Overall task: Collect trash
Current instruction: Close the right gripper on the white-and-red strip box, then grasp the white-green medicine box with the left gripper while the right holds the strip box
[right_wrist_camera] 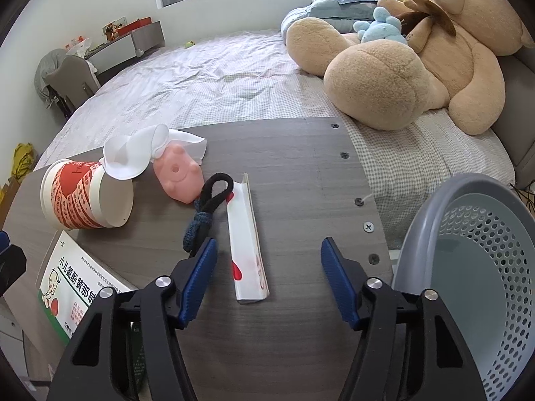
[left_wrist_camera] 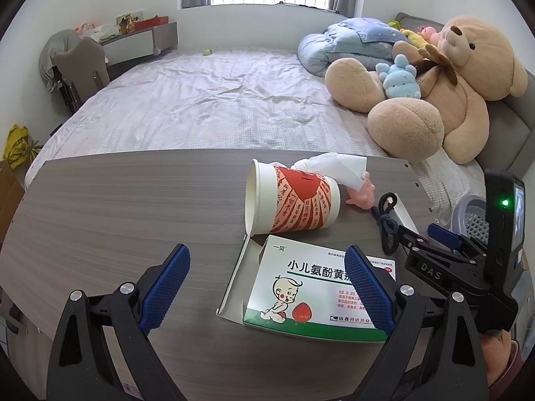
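Note:
On the grey wooden table (left_wrist_camera: 117, 200) a red-and-white paper cup (left_wrist_camera: 294, 200) lies on its side, with a crumpled white tissue (left_wrist_camera: 334, 167) behind it. A white and green medicine box (left_wrist_camera: 311, 287) lies in front of the cup, flap open. My left gripper (left_wrist_camera: 267, 284) hovers open over the box's left part, its right finger above the box. In the right wrist view a folded white paper wrapper (right_wrist_camera: 247, 244) lies on the table between the spread fingers of my right gripper (right_wrist_camera: 267, 254), which is open and not touching it.
A pink toy pig (right_wrist_camera: 180, 173) and a black and blue cord loop (right_wrist_camera: 207, 210) lie left of the wrapper. A grey perforated basket (right_wrist_camera: 468, 267) stands off the table's right edge. Behind the table is a bed with a big teddy bear (left_wrist_camera: 451, 77).

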{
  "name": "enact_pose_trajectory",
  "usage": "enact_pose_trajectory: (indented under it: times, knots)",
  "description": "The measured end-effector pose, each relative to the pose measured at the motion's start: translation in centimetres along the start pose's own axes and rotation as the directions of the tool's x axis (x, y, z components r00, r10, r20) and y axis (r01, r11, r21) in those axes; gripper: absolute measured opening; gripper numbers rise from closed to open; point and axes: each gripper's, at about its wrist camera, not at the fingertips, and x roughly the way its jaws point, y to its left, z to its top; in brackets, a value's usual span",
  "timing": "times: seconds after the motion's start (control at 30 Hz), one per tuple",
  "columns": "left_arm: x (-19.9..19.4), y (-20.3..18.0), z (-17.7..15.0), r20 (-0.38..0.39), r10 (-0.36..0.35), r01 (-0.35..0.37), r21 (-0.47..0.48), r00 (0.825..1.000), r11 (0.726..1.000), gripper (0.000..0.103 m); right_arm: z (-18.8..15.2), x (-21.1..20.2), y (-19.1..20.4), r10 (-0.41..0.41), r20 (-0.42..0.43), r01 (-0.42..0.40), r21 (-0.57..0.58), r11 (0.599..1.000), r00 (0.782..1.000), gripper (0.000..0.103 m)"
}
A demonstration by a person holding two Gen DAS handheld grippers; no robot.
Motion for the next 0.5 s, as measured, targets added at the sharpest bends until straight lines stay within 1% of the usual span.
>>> enact_pose_trajectory:
  times: [0.07,0.1,0.13,0.2,0.23,0.3,0.5]
  knots:
    - [-0.1,-0.2,0.0,-0.001,-0.004,0.004,0.003,1.0,1.0,0.092,0.1,0.3,0.2,0.004,-0.01,-0.004,-0.012,1.0,1.0,0.048]
    - [-0.1,-0.4,-0.1,-0.001,-0.006,0.006,0.005,1.0,1.0,0.092,0.1,0.3,0.4,-0.001,-0.005,0.001,-0.023,1.0,1.0,0.042]
    - [-0.2,-0.5,-0.1,-0.001,-0.01,0.01,0.006,1.0,1.0,0.092,0.2,0.4,0.5,0.004,-0.007,-0.005,-0.032,0.999,1.0,0.039]
    - [-0.2,-0.8,-0.2,-0.001,-0.012,0.012,0.011,1.0,1.0,0.092,0.2,0.3,0.6,0.009,-0.006,-0.01,-0.039,0.999,1.0,0.02]
    - [-0.2,-1.0,-0.2,0.0,-0.013,0.013,0.015,1.0,1.0,0.092,0.2,0.3,0.6,0.014,-0.008,-0.014,-0.036,0.999,1.0,0.016]
    - [-0.4,-1.4,-0.4,0.0,-0.018,0.018,0.023,1.0,1.0,0.092,0.2,0.2,0.4,0.032,-0.015,-0.033,-0.021,0.999,0.999,0.015]
    - [-0.4,-2.8,-1.0,-0.006,-0.039,0.039,0.052,0.999,0.998,0.092,-0.2,-1.4,-0.3,0.054,0.015,-0.054,0.005,0.999,0.998,0.015]
